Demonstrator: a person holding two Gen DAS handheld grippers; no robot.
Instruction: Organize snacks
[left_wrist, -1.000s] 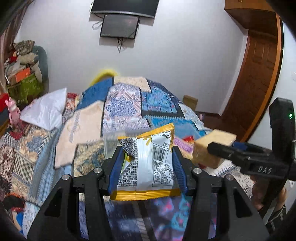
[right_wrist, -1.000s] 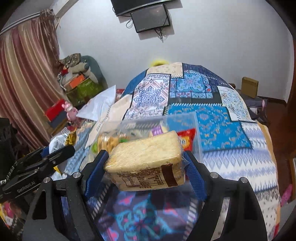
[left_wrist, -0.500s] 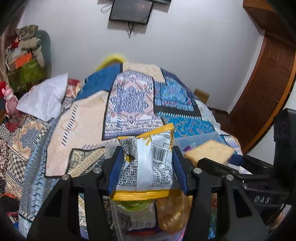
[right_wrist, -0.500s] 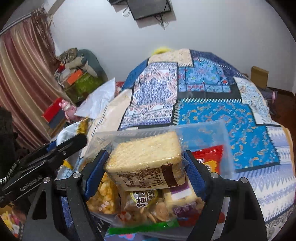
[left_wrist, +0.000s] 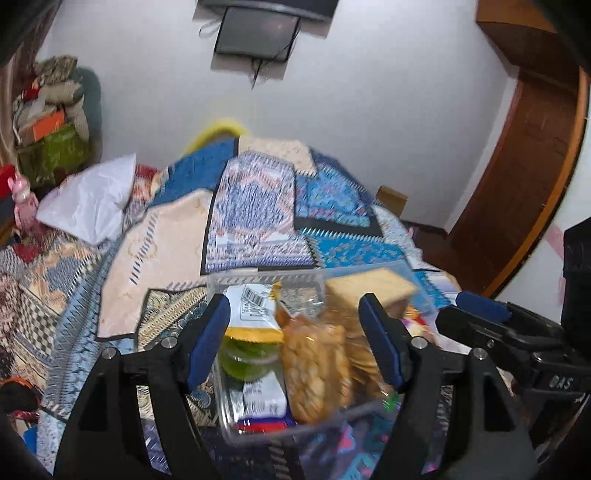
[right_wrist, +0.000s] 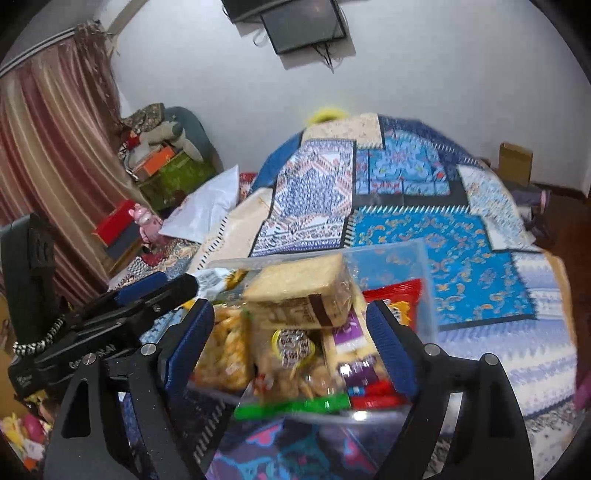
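Both grippers now over the clear plastic bin (left_wrist: 236, 280) on the quilted bed (left_wrist: 258, 206), vs beside it a sec ago. Left gripper (left_wrist: 295, 336): jaws opening, chip bag (left_wrist: 251, 306) dropped free into bin's left side. Right gripper (right_wrist: 291, 339): jaws opening, pads off the wrapped sandwich (right_wrist: 303, 291), which lies atop other snacks w/in bin.

Honestly not much is readable here. The only clear lettering is "DAS", or maybe "OAS", in white on the black body of the right gripper (left_wrist: 480, 314), right of the clear snack bin (left_wrist: 413, 275). A white packet (left_wrist: 251, 306) in the bin's far left corner has a barcode, digits too blurry. Everything else is smeared.
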